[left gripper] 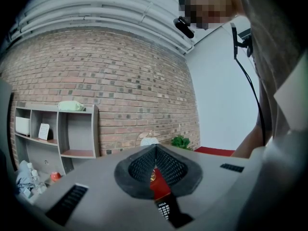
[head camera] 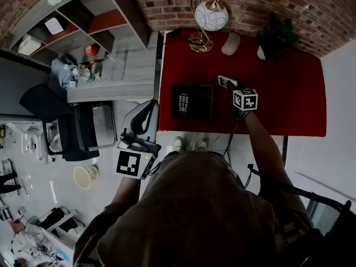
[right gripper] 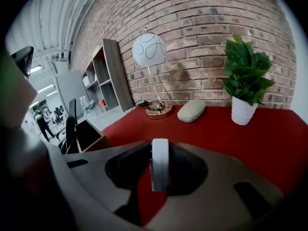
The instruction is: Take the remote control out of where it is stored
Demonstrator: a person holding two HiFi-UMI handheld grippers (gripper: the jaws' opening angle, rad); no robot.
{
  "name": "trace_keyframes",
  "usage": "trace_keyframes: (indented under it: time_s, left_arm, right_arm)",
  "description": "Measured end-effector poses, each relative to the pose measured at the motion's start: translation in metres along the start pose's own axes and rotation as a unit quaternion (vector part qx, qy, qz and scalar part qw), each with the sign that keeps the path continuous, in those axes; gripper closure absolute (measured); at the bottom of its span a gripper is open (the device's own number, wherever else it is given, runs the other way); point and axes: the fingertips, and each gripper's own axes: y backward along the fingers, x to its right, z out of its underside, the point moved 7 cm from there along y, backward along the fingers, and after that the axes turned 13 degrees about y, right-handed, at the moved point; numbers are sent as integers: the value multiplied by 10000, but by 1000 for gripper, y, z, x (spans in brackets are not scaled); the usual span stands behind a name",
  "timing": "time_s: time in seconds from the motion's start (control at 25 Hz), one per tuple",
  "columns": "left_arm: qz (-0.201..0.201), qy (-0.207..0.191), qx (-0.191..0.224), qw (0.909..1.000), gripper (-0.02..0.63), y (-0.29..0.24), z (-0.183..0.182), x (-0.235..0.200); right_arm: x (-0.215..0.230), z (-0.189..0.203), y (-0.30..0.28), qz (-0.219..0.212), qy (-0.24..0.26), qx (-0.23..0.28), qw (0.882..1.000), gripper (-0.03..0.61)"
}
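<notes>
A slim white remote control (head camera: 225, 82) is above the red table (head camera: 289, 93), just right of the black storage box (head camera: 193, 101). My right gripper (head camera: 228, 85) is shut on it; in the right gripper view the remote (right gripper: 160, 161) shows end-on, pinched between the two dark pads. A dark keypad device (head camera: 182, 100) lies in the box's left compartment. My left gripper (head camera: 150, 105) hangs beside the table's left edge. In the left gripper view that gripper (left gripper: 155, 161) is shut with nothing in it, the pads meeting in a line.
At the back of the table stand a globe lamp (head camera: 210, 15), a grey oval case (head camera: 230, 43) and a potted plant (head camera: 276, 32). A shelf unit (head camera: 72, 21), a grey cabinet (head camera: 128, 65), an office chair (head camera: 67, 127) and a bin (head camera: 84, 177) are left of the table.
</notes>
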Motion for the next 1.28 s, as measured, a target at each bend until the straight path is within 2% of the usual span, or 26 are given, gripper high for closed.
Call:
trace_keyframes:
  time_s: [0.04,0.16,0.24,1.28]
  left_arm:
    - [1,0,-3,10000,603,0,1,0]
    - [20,-6,-6,10000,603,-1,1,2]
    - [40,-16,-6,10000,603,-2,1,2]
    - [150,-37,-2,9999,603,0,2,7]
  right_arm:
    - [1,1,-1,55,109,-66,9999,492]
    - [4,3,-4,162,387,-224,9989,403]
    - [5,2,-3,257,550,-277,9978,379]
    - [-3,11,9,282,786,-398,9957,379]
